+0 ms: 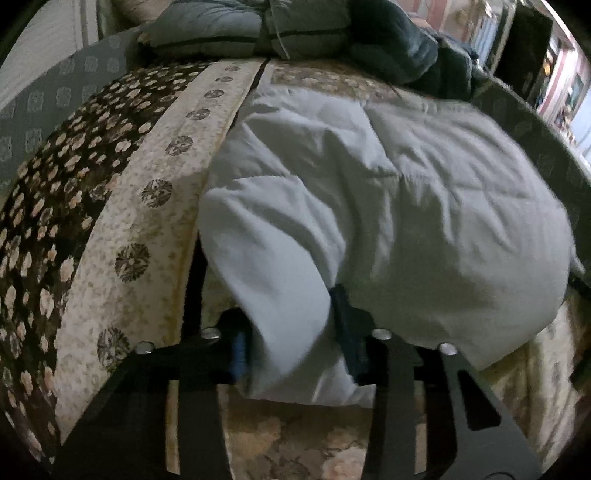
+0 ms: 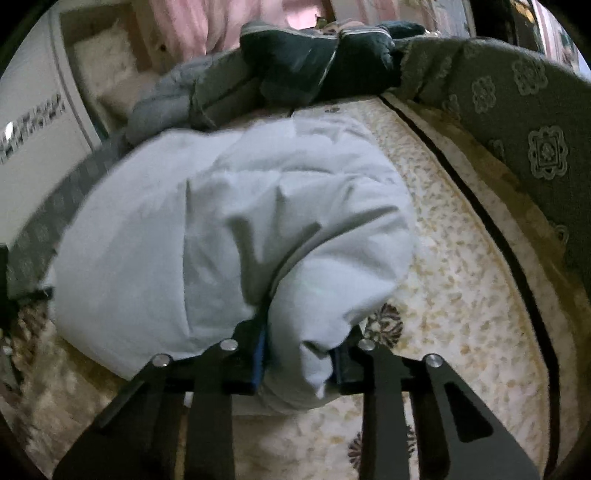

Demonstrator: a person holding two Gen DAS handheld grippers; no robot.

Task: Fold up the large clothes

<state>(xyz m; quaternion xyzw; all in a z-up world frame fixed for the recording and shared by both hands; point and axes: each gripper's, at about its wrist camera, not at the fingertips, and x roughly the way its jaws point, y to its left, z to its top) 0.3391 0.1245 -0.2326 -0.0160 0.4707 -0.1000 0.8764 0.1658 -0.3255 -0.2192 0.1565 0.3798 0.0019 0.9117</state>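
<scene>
White padded garment (image 1: 369,192) lay on the patterned bedspread (image 1: 155,229), below the grey pillows (image 1: 207,29). Left gripper (image 1: 291,343) and right gripper (image 2: 299,354) each clenched a near-edge bunch; lifting both evenly would keep the fold straight.

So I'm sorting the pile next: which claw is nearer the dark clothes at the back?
Neither clearly. The left claw and right claw both grip the white coat, dark clothes beyond.
</scene>
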